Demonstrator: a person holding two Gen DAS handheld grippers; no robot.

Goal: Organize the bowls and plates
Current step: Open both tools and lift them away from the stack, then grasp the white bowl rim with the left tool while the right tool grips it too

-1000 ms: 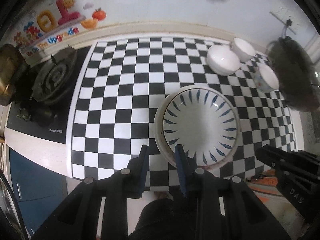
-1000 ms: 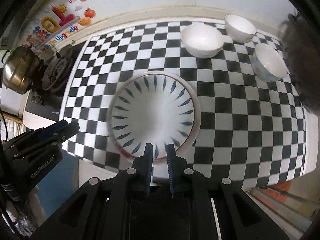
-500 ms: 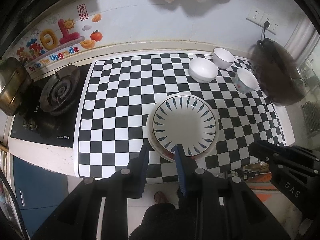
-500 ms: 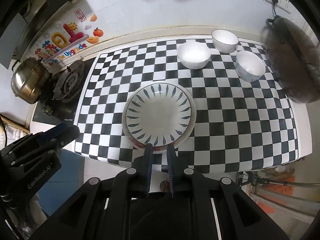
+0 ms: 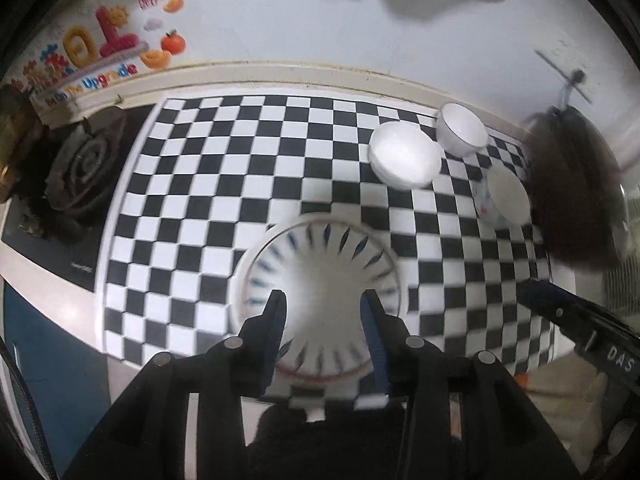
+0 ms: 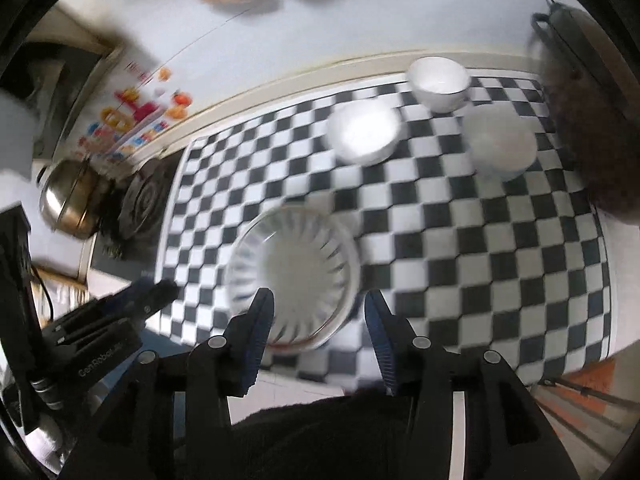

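1. Already, the plates (image 5: 320, 276) sit stacked on the checkered mat (image 5: 192, 208), just ahead of both sets of fingers.
2. Left gripper (image 5: 324, 304) and right gripper (image 6: 318, 304) are opening, nothing between them.
3. Three bowls (image 5: 404, 156) wait unstacked, well beyond the fingertips.

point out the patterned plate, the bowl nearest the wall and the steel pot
patterned plate (image 5: 320, 280), left wrist view, on its bare centre
bowl nearest the wall (image 6: 438, 76), right wrist view, inside its hollow
steel pot (image 6: 70, 200), right wrist view, on its shiny side
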